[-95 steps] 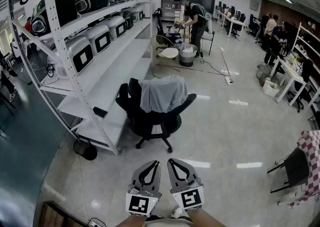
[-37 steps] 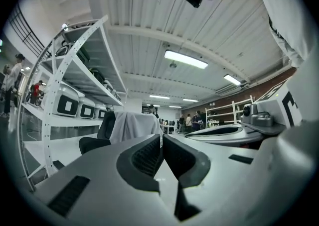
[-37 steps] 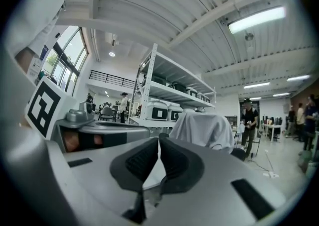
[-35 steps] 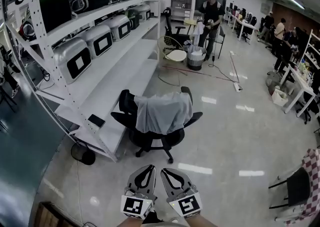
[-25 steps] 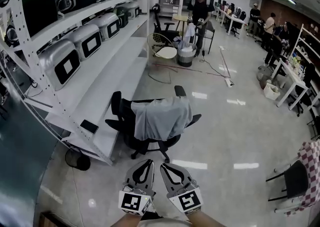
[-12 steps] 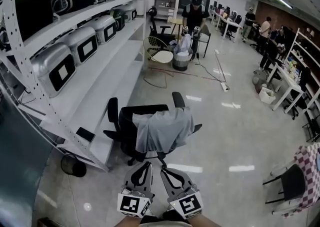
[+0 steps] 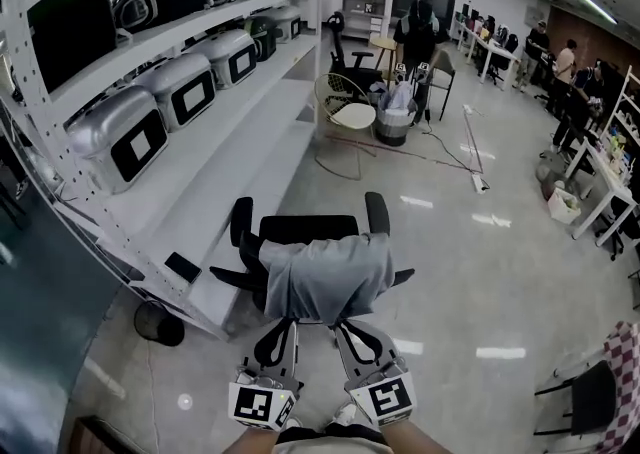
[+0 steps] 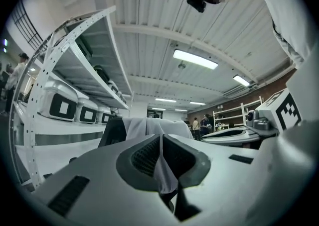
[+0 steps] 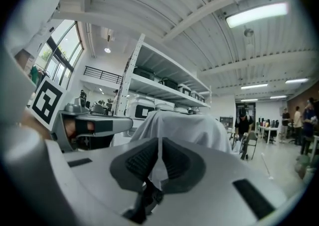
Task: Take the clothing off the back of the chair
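Observation:
A grey garment [image 7: 325, 277] hangs over the back of a black office chair [image 7: 300, 230], seen from behind in the head view. My left gripper [image 7: 290, 325] and right gripper [image 7: 341, 327] are side by side just below the garment's lower hem. Both are shut with nothing between the jaws. Whether the tips touch the cloth I cannot tell. In the left gripper view the garment [image 8: 157, 126] shows just past the closed left gripper [image 8: 160, 138]. The right gripper view has the draped garment [image 9: 182, 125] filling the middle beyond the right gripper [image 9: 159, 140].
A white shelf rack [image 7: 150, 182] with several grey appliances runs along the left. A black bin [image 7: 158, 323] stands at its foot. A person [image 7: 418, 32] stands at the back near a wire chair [image 7: 345, 107]. Cables cross the floor; a black chair [image 7: 590, 392] is at the right.
The chair and garment have come closer in the head view. Both grippers, still shut, have moved forward until their tips reach the garment's lower hem.

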